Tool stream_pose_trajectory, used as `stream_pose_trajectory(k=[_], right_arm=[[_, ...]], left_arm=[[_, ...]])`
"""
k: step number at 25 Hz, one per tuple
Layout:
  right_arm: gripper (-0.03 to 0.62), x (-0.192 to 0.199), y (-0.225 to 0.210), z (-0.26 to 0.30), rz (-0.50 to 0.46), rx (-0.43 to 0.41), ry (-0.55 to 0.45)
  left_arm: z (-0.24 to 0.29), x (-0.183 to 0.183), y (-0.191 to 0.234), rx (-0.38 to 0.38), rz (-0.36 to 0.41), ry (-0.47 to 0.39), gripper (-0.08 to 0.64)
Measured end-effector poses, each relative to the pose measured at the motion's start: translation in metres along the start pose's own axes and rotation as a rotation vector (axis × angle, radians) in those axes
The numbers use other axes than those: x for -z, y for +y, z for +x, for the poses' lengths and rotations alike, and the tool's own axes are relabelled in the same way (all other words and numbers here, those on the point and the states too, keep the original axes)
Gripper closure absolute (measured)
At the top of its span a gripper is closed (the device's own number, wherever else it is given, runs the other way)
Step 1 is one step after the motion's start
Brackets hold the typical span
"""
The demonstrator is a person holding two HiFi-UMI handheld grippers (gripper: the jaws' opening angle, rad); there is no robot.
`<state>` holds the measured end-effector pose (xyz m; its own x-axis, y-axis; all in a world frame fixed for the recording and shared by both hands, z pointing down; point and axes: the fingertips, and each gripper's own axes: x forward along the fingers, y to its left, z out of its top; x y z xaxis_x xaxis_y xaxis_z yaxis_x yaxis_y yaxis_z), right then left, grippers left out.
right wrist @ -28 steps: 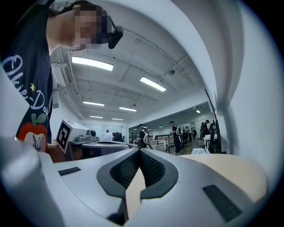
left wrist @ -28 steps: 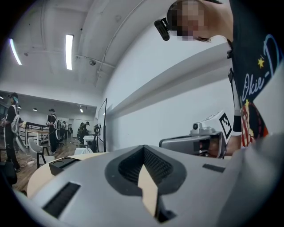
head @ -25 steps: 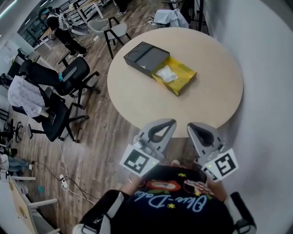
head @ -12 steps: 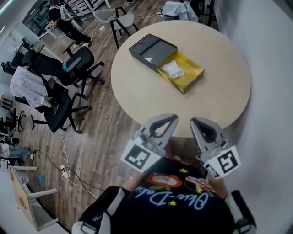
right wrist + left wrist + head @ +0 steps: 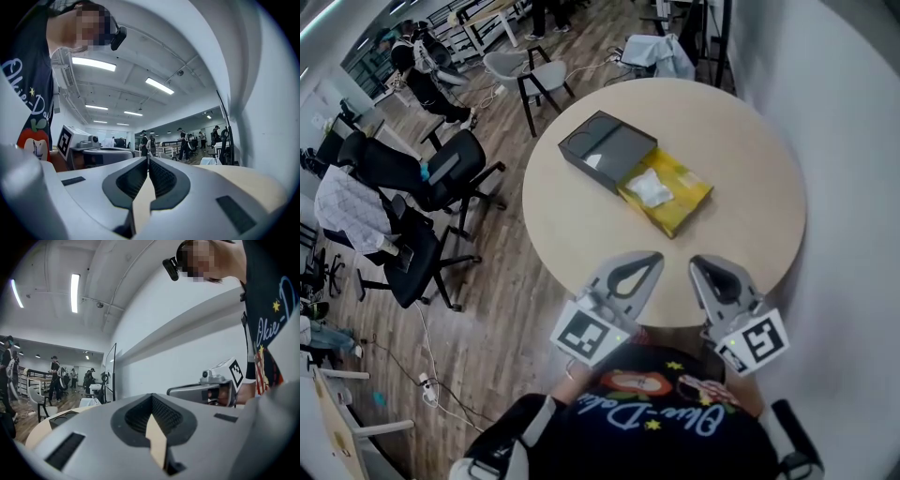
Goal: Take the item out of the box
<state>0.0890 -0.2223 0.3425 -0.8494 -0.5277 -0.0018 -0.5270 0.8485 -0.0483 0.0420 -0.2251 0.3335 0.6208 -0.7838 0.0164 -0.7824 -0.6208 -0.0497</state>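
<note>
On the round beige table [image 5: 741,141] lies a dark grey box sleeve [image 5: 607,149] with a yellow inner tray [image 5: 680,202] slid partly out toward the near right. A white crumpled packet [image 5: 650,187] rests in the yellow tray. My left gripper [image 5: 650,258] and right gripper [image 5: 697,262] are held side by side at the table's near edge, well short of the box. Both are shut with nothing between the jaws. In the left gripper view the box sleeve [image 5: 63,417] shows small at the lower left, and the right gripper [image 5: 206,391] appears beside it.
Black office chairs [image 5: 441,173] stand on the wood floor left of the table, one draped with a white garment [image 5: 347,202]. A grey chair [image 5: 520,70] sits beyond the table. A pale wall [image 5: 844,141] runs close along the right. A person [image 5: 417,70] stands far back left.
The view has shifted a little between frames; box and table sit slightly differently in the picture. Both grippers stay shut at the near table edge, and the box is untouched.
</note>
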Motion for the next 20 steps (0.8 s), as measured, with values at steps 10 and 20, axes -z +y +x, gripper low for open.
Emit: stream_pose_trajectory(k=[10, 20], right_arm=[[0.595, 0.0, -0.02, 0.045, -0.047, 0.03, 0.035], [0.595, 0.012, -0.04, 0.086, -0.045, 0.116, 0.102]], left_arm=[[0.022, 0.0, 0.048, 0.051, -0.003, -0.024, 0.566], [0.031, 0.015, 0.093, 0.085, -0.04, -0.019, 0.566]])
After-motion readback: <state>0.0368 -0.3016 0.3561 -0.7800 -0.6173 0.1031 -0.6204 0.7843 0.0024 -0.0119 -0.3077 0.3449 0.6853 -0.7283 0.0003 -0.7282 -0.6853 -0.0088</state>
